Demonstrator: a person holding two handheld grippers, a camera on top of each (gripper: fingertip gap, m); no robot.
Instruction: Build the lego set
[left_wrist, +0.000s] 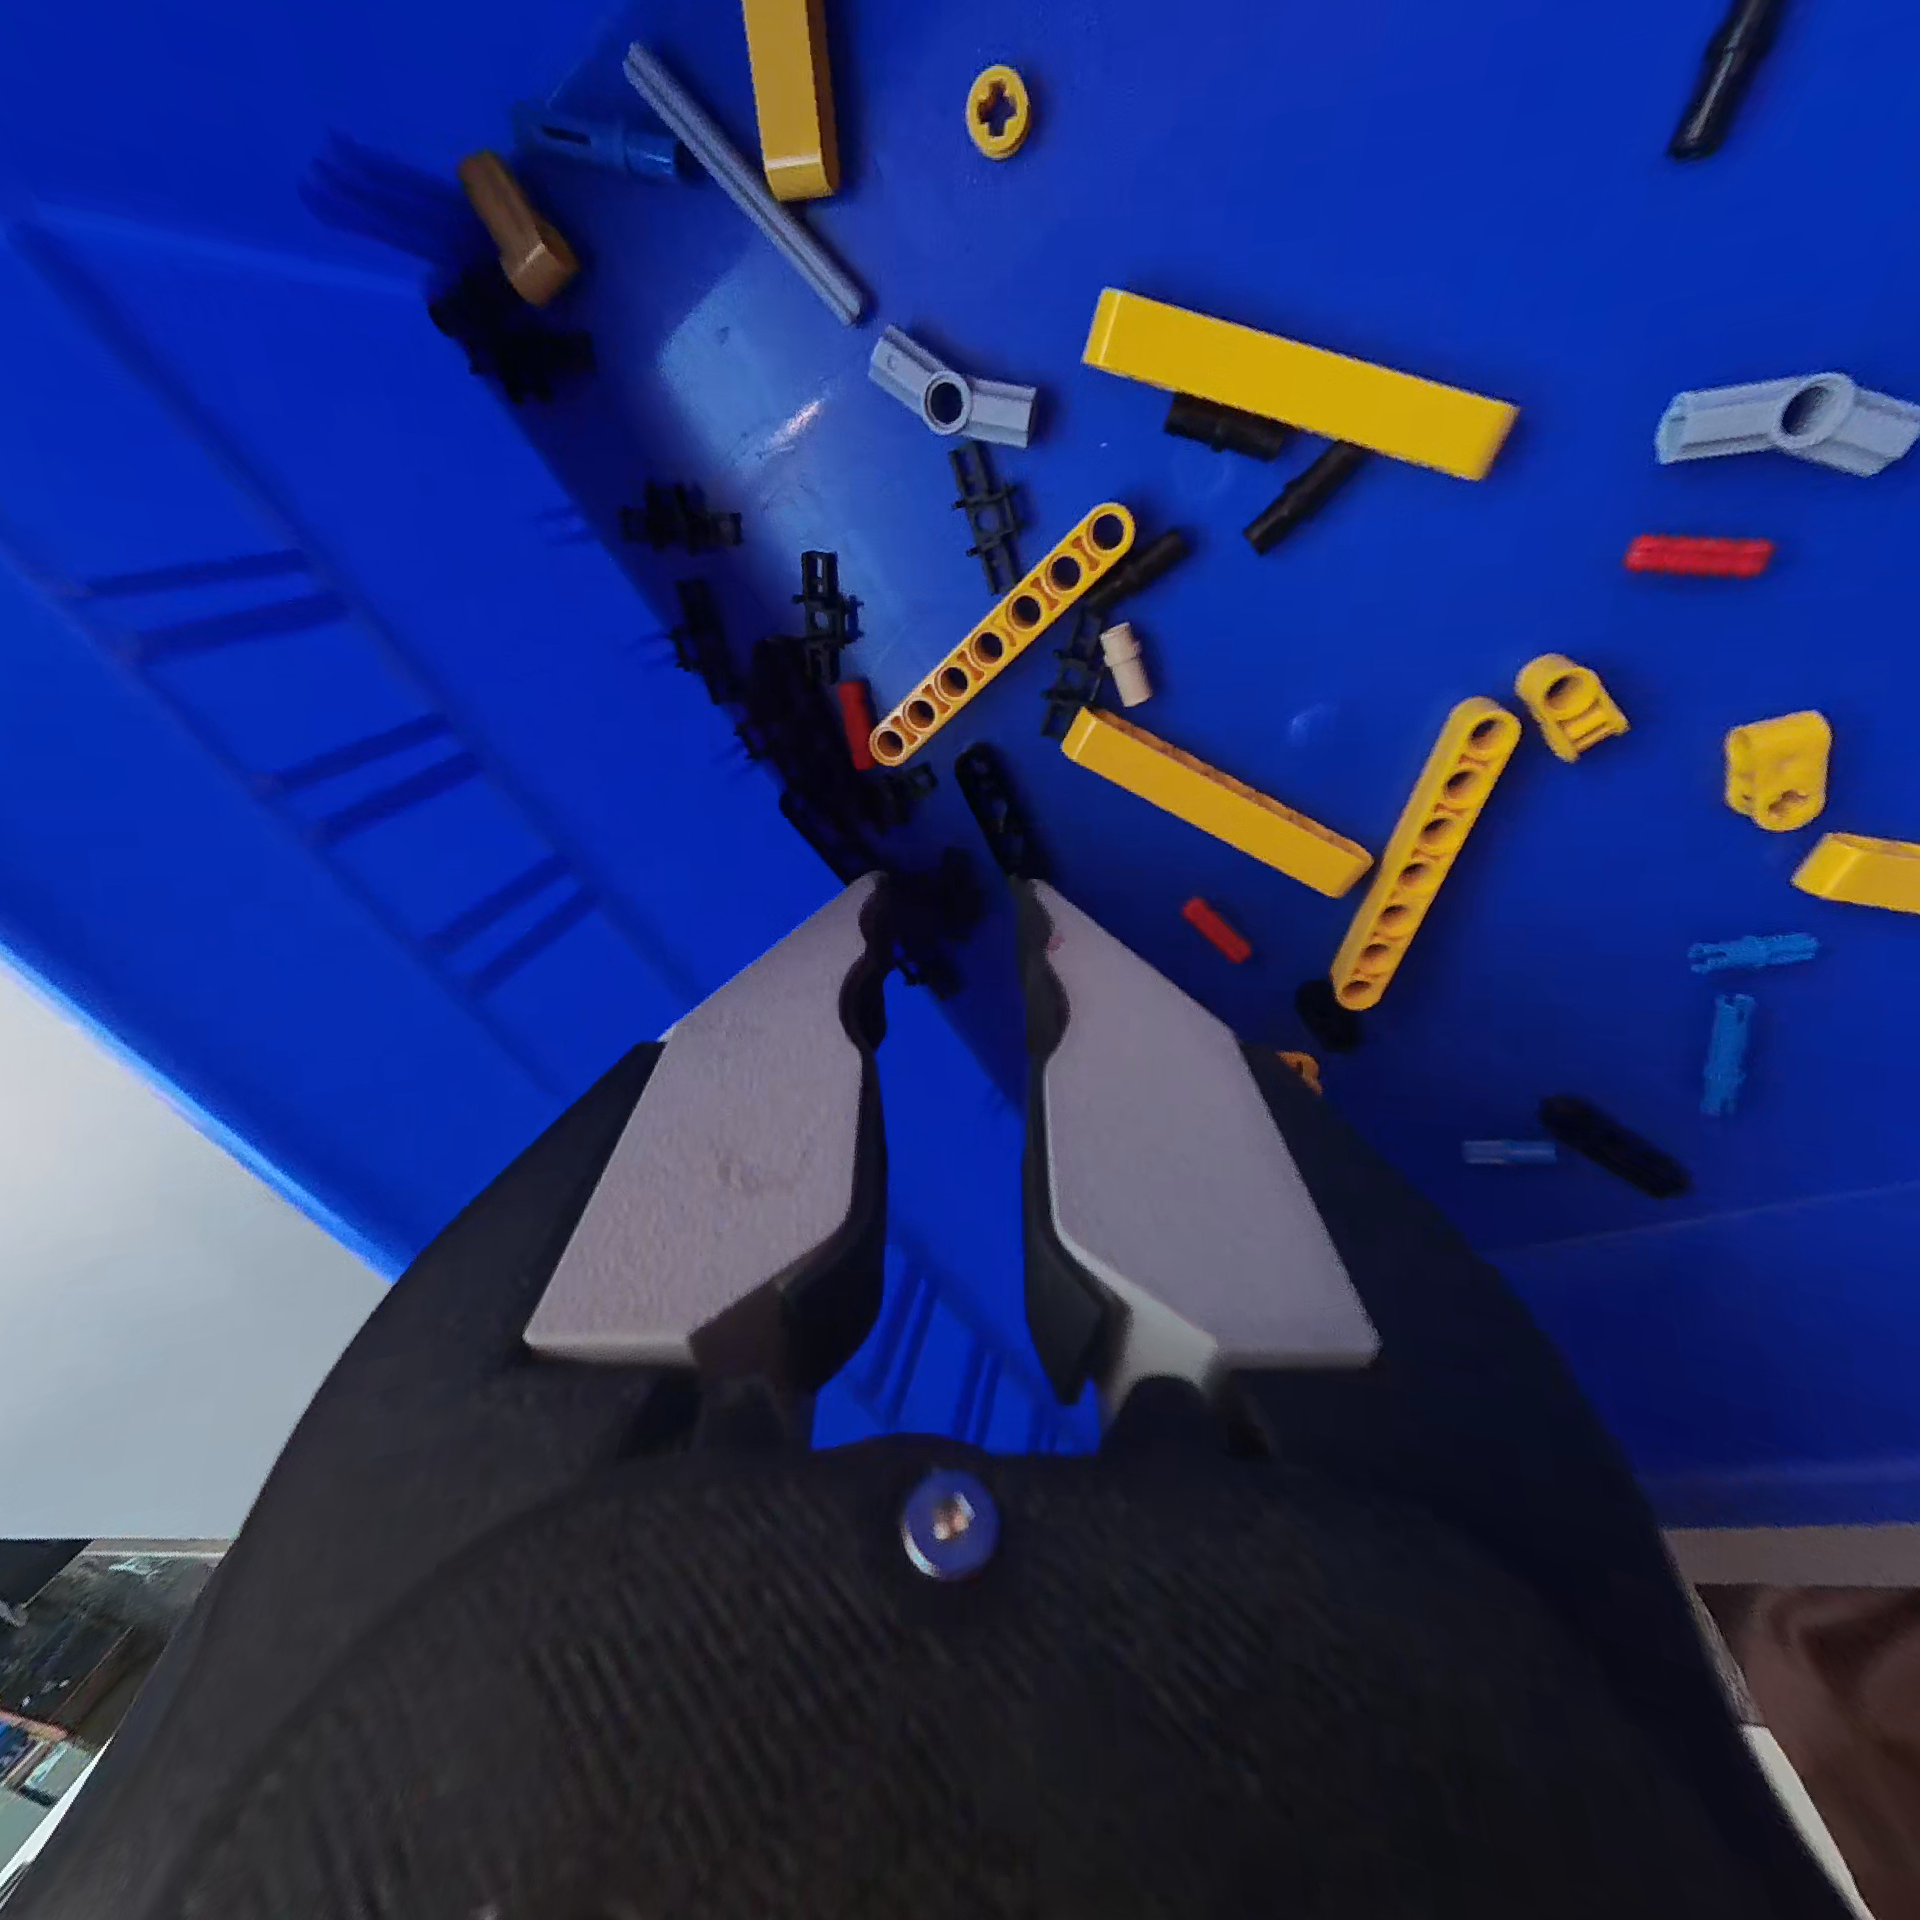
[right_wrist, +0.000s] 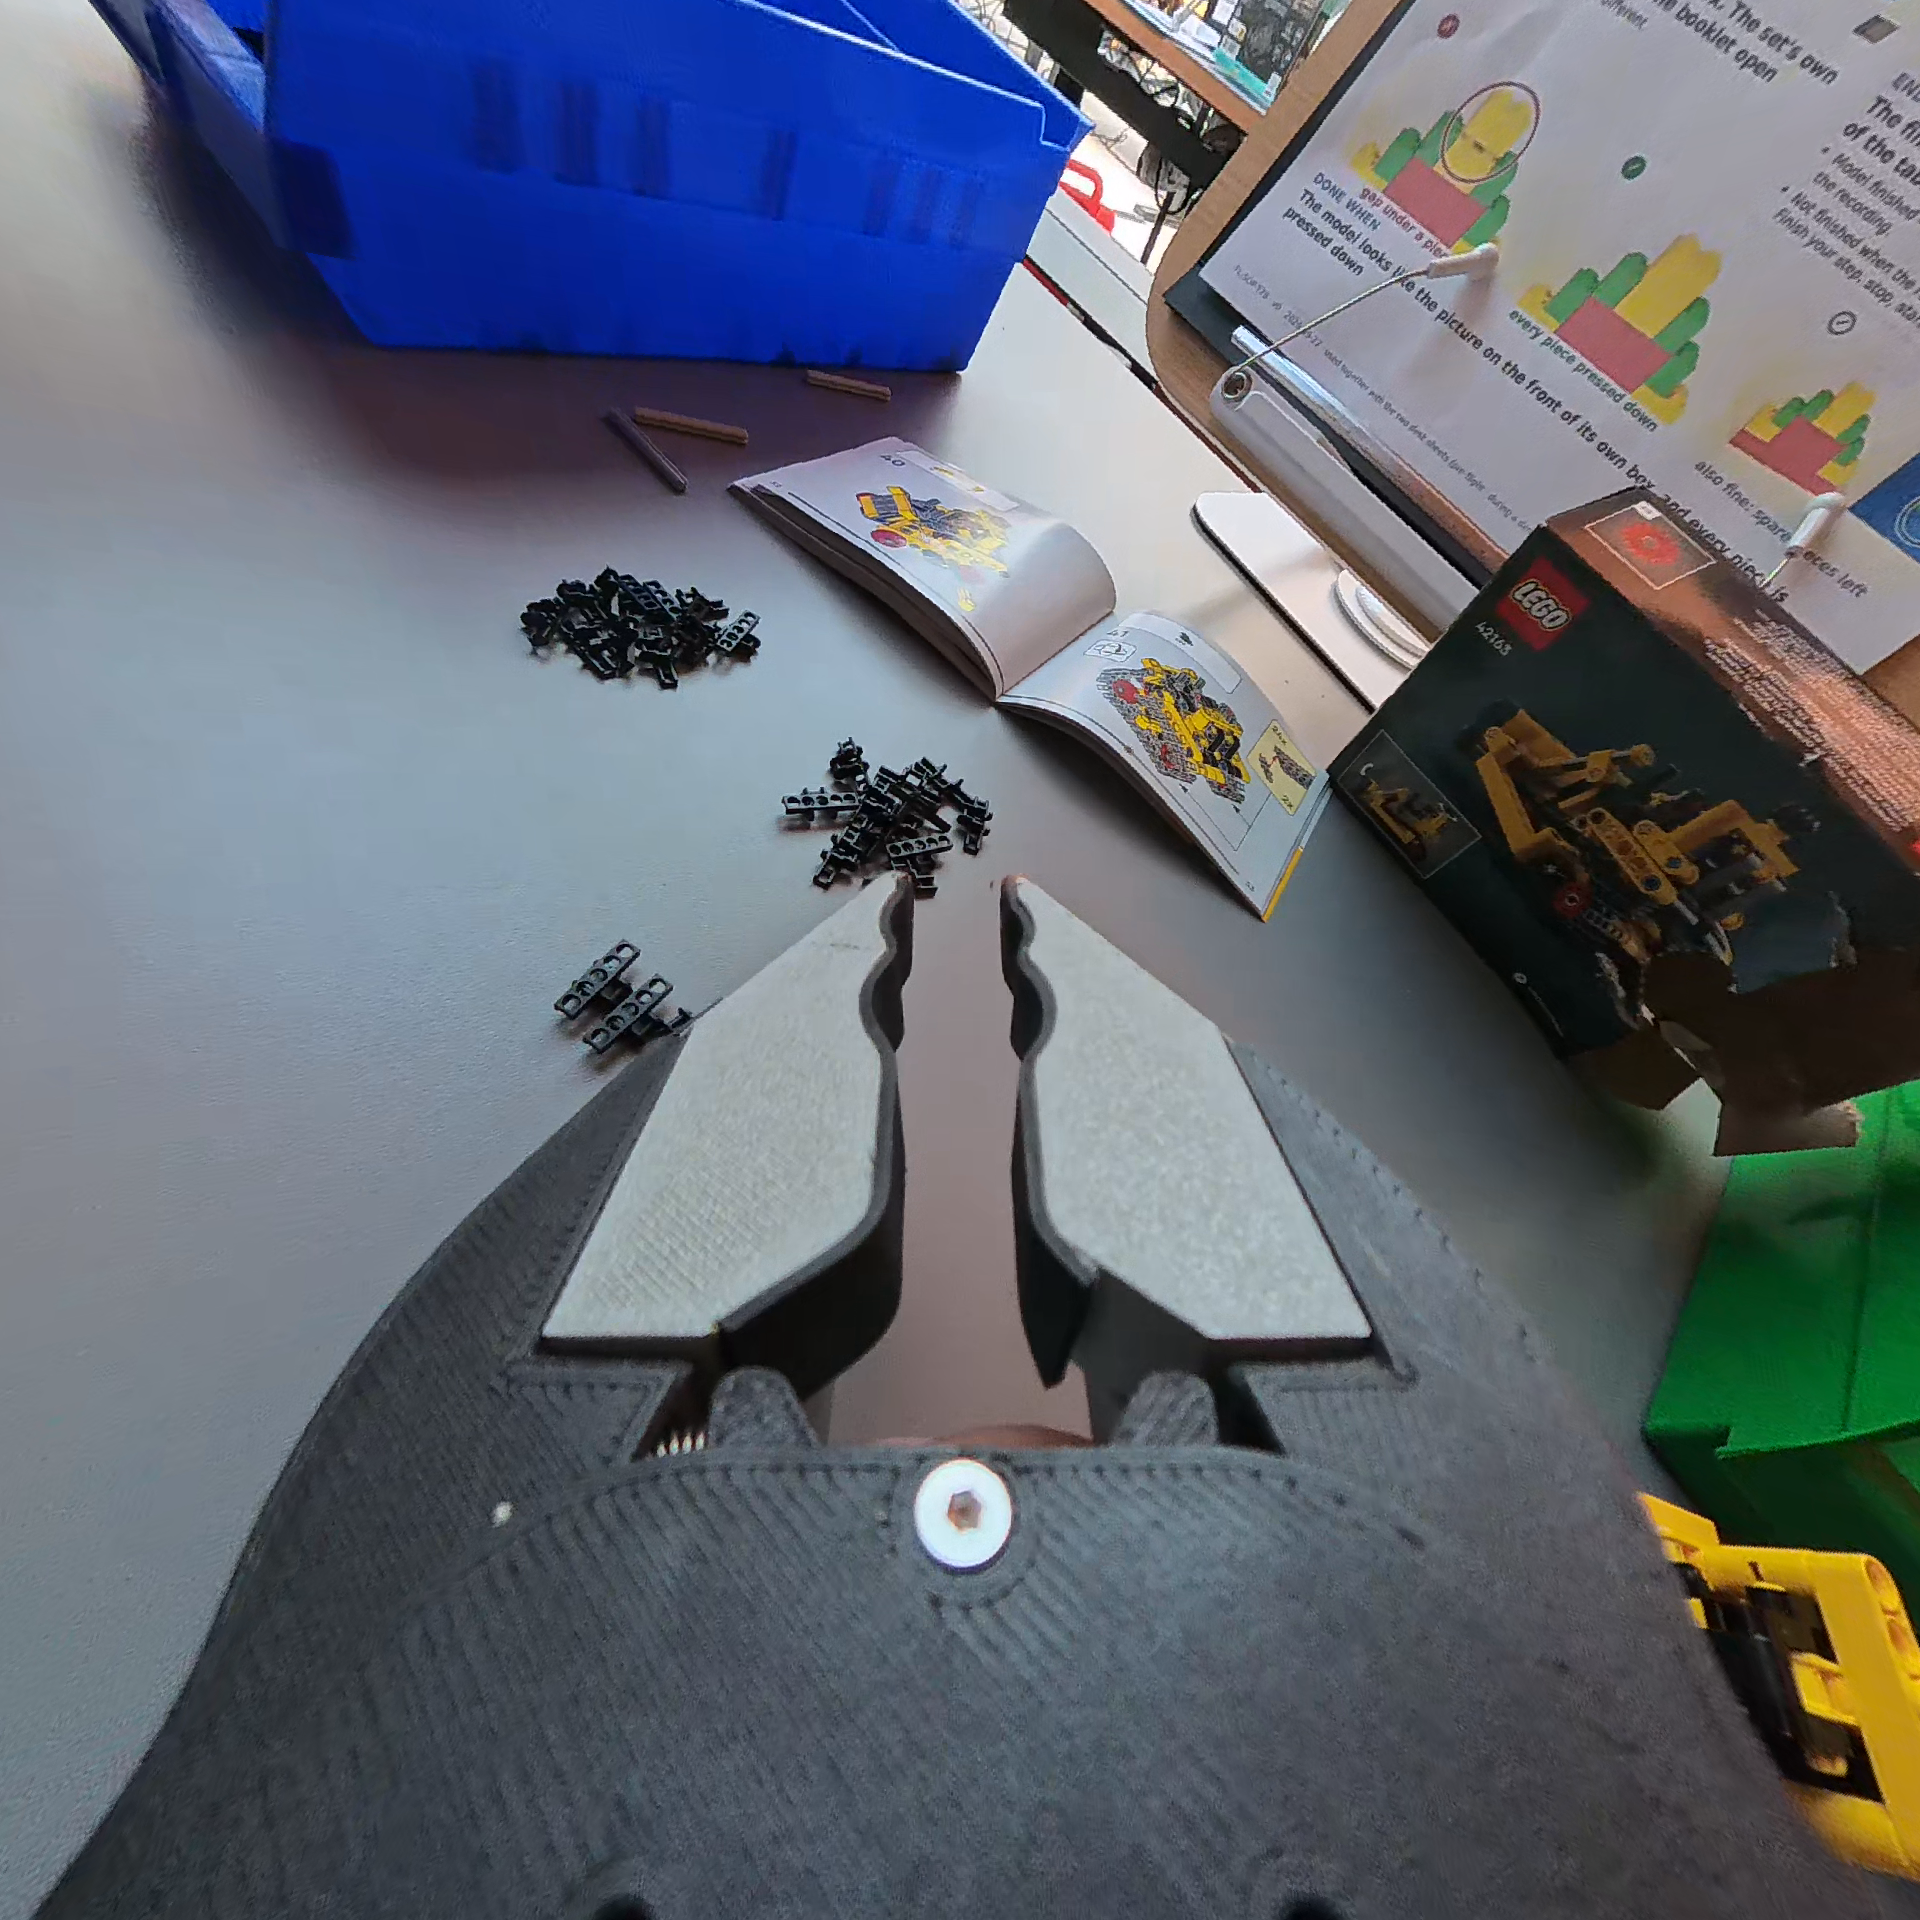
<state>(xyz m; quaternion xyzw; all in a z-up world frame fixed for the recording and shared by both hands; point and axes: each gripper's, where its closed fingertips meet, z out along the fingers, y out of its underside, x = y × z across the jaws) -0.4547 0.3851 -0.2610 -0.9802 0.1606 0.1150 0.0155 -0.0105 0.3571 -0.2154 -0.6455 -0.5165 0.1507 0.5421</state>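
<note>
Left gripper (left_wrist: 945, 883) down in the blue bin (left_wrist: 312, 727), jaws parted around a black track link (left_wrist: 930, 920), not clamped yet. More black links (left_wrist: 800, 727) heaped just beyond, yellow beams (left_wrist: 1299, 379) scattered right. Right gripper (right_wrist: 956, 883) parked low over the grey table (right_wrist: 260, 1039), jaws apart, empty, just short of a track-link pile (right_wrist: 894, 810); another pile (right_wrist: 639, 623) farther left. Could easily snag two tangled links or pinch off-centre and flick one away. Open instruction booklet (right_wrist: 1039, 644) and set box (right_wrist: 1621, 831) right, part-built yellow model (right_wrist: 1808, 1673) near right, other desks beyond.
</note>
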